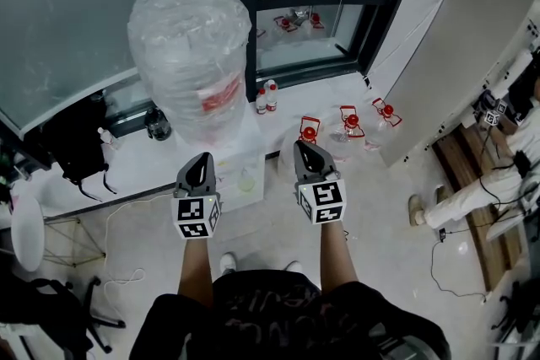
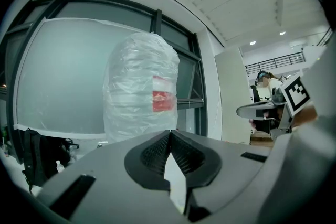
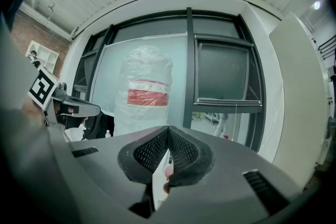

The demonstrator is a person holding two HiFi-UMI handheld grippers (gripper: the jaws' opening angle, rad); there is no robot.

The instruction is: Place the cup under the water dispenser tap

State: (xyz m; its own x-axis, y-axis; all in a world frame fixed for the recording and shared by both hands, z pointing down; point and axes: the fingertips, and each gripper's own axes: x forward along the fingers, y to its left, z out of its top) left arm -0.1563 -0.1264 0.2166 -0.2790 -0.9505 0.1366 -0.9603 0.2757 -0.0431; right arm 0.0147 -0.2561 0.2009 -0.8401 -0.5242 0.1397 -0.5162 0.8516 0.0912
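Head view: left gripper (image 1: 202,159) and right gripper (image 1: 309,149) flanked the water dispenser (image 1: 246,149) at mid-frame; no cup could be made out.
Left gripper view: left gripper (image 2: 170,134) jaws pressed together, empty; wrapped bottle (image 2: 139,86) upright, dead ahead.
Right gripper view: right gripper (image 3: 168,130) jaws closed on nothing; bottle (image 3: 144,92) left of centre.

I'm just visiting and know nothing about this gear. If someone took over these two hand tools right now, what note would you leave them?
Left gripper: jaws shut, empty.
Right gripper: jaws shut, empty.
Both are held side by side before the water dispenser, which carries a plastic-wrapped bottle.
Cup: in neither gripper; a pale round shape on the dispenser's front may be it, too unclear to tell.
Done: cannot confirm. Left: find the cup and check it stands under the tap.
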